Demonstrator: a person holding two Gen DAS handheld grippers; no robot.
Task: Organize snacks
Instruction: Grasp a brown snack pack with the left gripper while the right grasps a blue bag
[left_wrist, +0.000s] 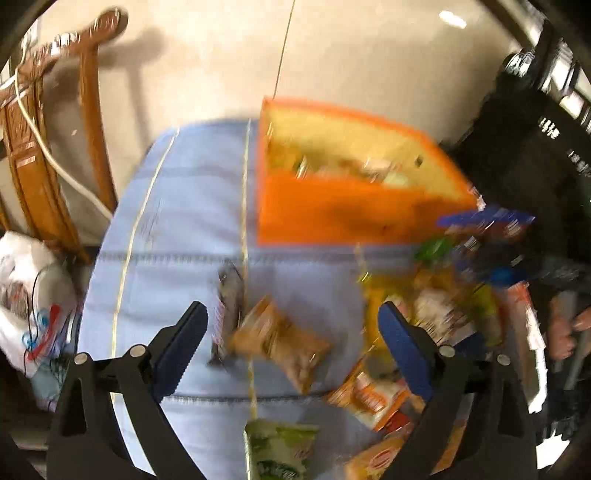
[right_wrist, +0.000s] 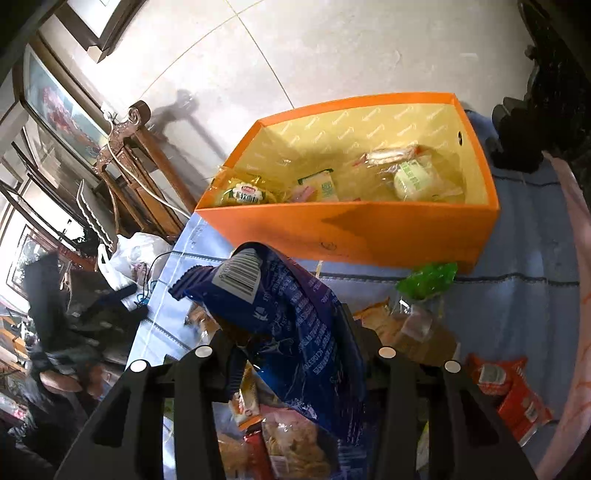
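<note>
While the left hand-held gripper (left_wrist: 291, 328) hangs wide open and empty, the right hand-held gripper (right_wrist: 291, 332), clamped on a blue snack packet (right_wrist: 280, 306) angled toward 11 o'clock, has the orange box (right_wrist: 354, 229) at 12 o'clock, nearer it.

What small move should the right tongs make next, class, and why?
Probably carry the blue snack bag forward over the orange box and release it. The right tongs are shut on the bag, the box is open beyond it, and several snacks already lie inside.
</note>
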